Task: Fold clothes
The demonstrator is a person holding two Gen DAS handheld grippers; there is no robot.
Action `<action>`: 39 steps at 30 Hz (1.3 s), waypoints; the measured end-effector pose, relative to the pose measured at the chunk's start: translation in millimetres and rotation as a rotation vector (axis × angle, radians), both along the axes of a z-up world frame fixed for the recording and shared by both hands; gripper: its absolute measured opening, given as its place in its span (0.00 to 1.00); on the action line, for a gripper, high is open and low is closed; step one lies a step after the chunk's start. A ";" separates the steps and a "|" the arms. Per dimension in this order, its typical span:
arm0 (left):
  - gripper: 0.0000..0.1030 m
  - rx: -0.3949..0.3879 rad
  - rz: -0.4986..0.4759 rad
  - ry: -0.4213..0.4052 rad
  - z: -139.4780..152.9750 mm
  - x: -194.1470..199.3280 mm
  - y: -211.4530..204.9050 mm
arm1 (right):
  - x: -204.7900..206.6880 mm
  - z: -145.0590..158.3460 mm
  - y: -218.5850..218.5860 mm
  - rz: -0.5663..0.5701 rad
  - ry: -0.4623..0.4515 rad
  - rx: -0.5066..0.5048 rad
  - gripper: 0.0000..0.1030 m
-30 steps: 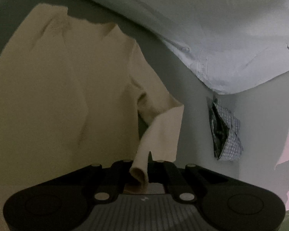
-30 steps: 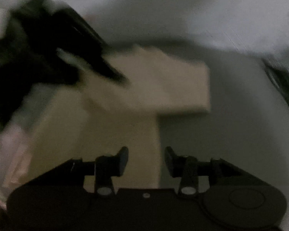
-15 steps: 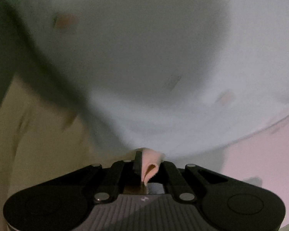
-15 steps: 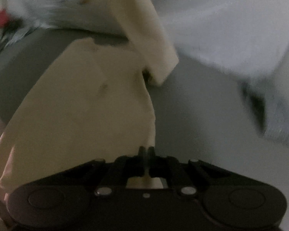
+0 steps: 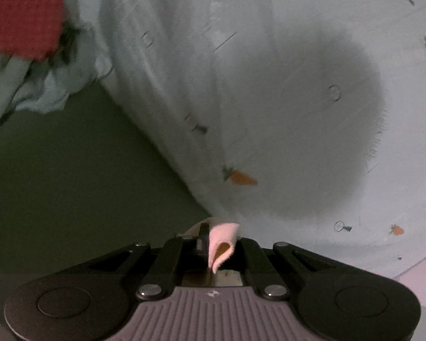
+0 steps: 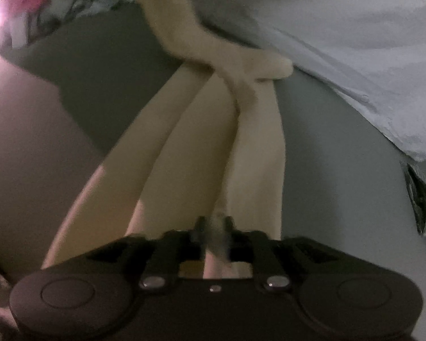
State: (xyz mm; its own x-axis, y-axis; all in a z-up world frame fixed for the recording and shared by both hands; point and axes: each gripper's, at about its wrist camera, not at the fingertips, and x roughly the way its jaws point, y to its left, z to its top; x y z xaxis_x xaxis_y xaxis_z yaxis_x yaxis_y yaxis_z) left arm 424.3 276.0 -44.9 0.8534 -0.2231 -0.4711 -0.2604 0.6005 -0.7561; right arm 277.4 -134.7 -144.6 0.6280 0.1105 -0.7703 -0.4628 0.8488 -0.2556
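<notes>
The cream top is up off the grey surface and gathered into long folds, and we have it at both ends. Our right tongs are pinched down tight on its near edge, the two fingers almost together with cloth bunched between them, though this view is blurred. From there the top runs straight ahead of the tongs in two or three hanging pleats, crosses over itself in a twist, and climbs away towards the upper left.

Our left tongs are closed as well, gripping a small curl of the same cream cloth that sticks up just between the fingertips; the rest of the top is out of sight in this view.

Ahead of the left tongs and to their right we see a big pale-blue sheet with little carrots printed on it, a round shadow lying across it. Ahead and to the left sits the bare dark surface, and beyond it a crumpled pile of clothes with a red piece on top.

Off to the far right of the right tongs, a small checked garment lies on the grey surface, well apart from the top.
</notes>
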 end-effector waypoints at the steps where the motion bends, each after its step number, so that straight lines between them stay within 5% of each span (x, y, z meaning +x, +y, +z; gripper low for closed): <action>1: 0.02 -0.012 0.000 -0.006 -3.5 -1.0 -1.6 | -2.5 4.0 -5.1 -0.017 -0.003 0.016 0.38; 5: 0.02 -0.017 -0.002 -0.010 -14.3 -2.2 -7.1 | -3.8 0.1 -32.6 -0.130 0.056 0.061 0.35; 9: 0.02 -0.011 0.004 0.019 -23.1 -0.1 -9.4 | 1.5 -21.2 -51.8 -0.171 0.259 0.209 0.32; 13: 0.02 -0.031 0.029 0.046 -33.1 -3.4 -8.6 | 8.1 -4.4 -55.9 -0.120 0.220 0.245 0.33; 20: 0.02 -0.029 0.100 0.081 -49.7 -21.2 0.2 | 74.9 19.3 -92.7 -0.239 0.185 0.499 0.45; 24: 0.02 -0.054 0.143 0.112 -65.2 -33.7 12.4 | 141.6 27.2 -91.2 -0.287 0.163 0.645 0.36; 27: 0.02 -0.066 0.187 0.143 -77.1 -43.2 21.6 | 201.1 21.0 -76.4 -0.275 0.165 0.625 0.21; 39: 0.03 -0.063 0.321 0.276 -106.8 -64.3 52.4 | 403.3 -22.7 23.4 -0.165 0.185 0.537 0.20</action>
